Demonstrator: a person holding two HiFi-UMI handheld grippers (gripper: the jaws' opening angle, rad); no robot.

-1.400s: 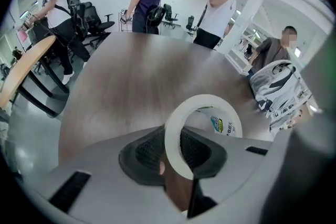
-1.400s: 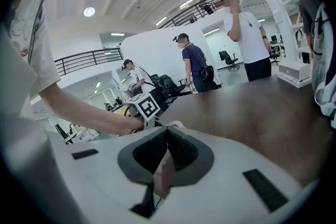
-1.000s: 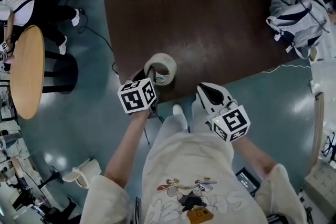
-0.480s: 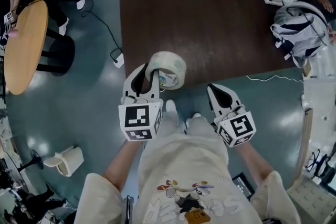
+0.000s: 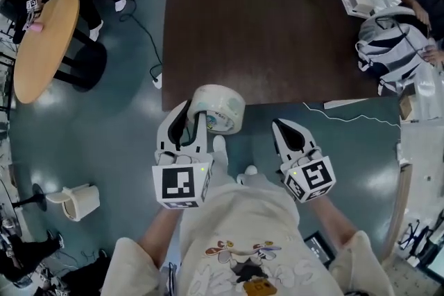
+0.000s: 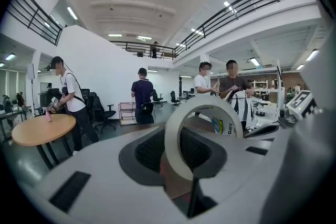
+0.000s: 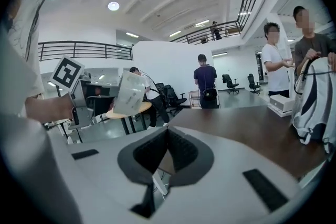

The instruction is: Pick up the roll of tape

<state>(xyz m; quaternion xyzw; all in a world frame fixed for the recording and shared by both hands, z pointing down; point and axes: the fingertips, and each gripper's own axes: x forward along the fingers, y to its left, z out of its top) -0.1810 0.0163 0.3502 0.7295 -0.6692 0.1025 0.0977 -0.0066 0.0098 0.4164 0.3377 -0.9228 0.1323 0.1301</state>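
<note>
Since the tape [image 5: 218, 107] is pinched by its wall in the left gripper [image 5: 194, 114], one jaw inside the hole and one outside, it stands on edge just ahead of that tool, in the air over the table's [image 5: 277, 31] near edge. Off to its right, the right gripper [image 5: 288, 129] is closed on nothing, so the carry likely rests on the left alone.
</note>
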